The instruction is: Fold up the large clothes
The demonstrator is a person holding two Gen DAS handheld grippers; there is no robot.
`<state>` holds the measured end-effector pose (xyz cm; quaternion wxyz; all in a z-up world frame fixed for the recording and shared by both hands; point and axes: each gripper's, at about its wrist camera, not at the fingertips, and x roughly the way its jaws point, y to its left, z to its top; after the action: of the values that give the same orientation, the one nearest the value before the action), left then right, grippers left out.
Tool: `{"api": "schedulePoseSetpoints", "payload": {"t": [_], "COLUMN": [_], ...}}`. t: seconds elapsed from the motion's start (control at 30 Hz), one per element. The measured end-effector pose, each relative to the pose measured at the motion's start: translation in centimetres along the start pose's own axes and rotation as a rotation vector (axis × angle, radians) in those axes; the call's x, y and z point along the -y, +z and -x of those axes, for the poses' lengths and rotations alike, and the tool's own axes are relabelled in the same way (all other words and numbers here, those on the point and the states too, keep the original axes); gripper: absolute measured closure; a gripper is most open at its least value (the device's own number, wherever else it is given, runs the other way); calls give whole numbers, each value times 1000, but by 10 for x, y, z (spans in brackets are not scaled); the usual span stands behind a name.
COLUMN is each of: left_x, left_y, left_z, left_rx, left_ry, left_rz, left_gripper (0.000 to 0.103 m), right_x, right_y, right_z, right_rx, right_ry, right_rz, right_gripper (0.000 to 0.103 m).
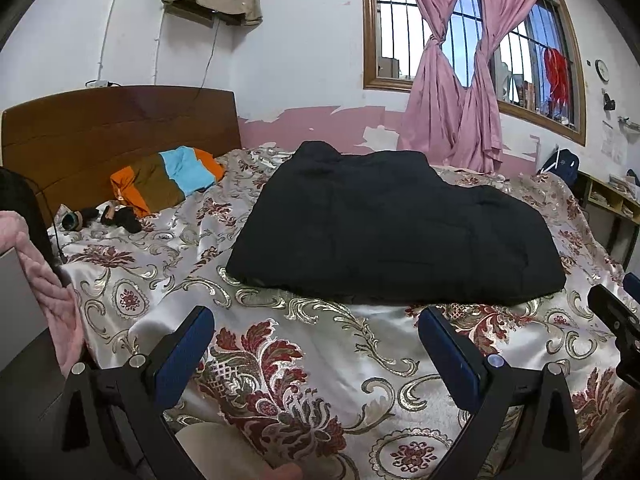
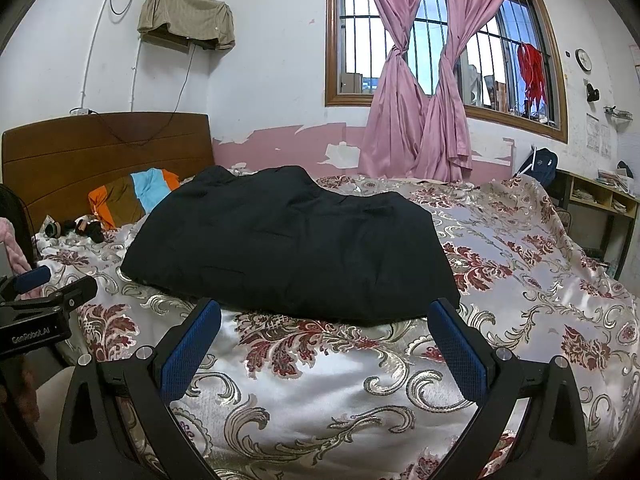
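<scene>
A large black padded garment (image 1: 396, 228) (image 2: 292, 248) lies folded into a thick block on the flowered bedspread (image 1: 320, 360) (image 2: 320, 380). My left gripper (image 1: 316, 320) hovers in front of its near edge, jaws wide open and nothing between them. My right gripper (image 2: 324, 312) stands open just short of the same near edge, also holding nothing. The right gripper's body (image 1: 616, 320) shows at the right edge of the left wrist view. The left gripper's body (image 2: 44, 308) shows at the left of the right wrist view.
An orange, brown and blue garment (image 1: 168, 180) lies by the wooden headboard (image 1: 116, 128), with small dark items (image 1: 120, 216) beside it. A pink fluffy sleeve (image 1: 48, 292) is at the left. Pink curtains (image 1: 452, 92) hang behind the bed; a shelf (image 2: 600, 196) stands at the right.
</scene>
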<state>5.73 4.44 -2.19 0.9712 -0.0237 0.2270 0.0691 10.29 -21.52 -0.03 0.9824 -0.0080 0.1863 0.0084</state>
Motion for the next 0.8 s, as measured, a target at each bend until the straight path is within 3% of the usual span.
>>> {"api": "schedulePoseSetpoints", "payload": {"t": [0.8], "left_x": [3], "left_y": [0], "left_z": [2], "left_rx": [5], "left_ry": [4], "left_rz": [-20], "left_gripper": [0], "right_x": [0], "right_y": [-3], "right_z": [-1], "right_rx": [-4], "right_ry": [1], "right_rz": [2], "right_gripper": [2]}}
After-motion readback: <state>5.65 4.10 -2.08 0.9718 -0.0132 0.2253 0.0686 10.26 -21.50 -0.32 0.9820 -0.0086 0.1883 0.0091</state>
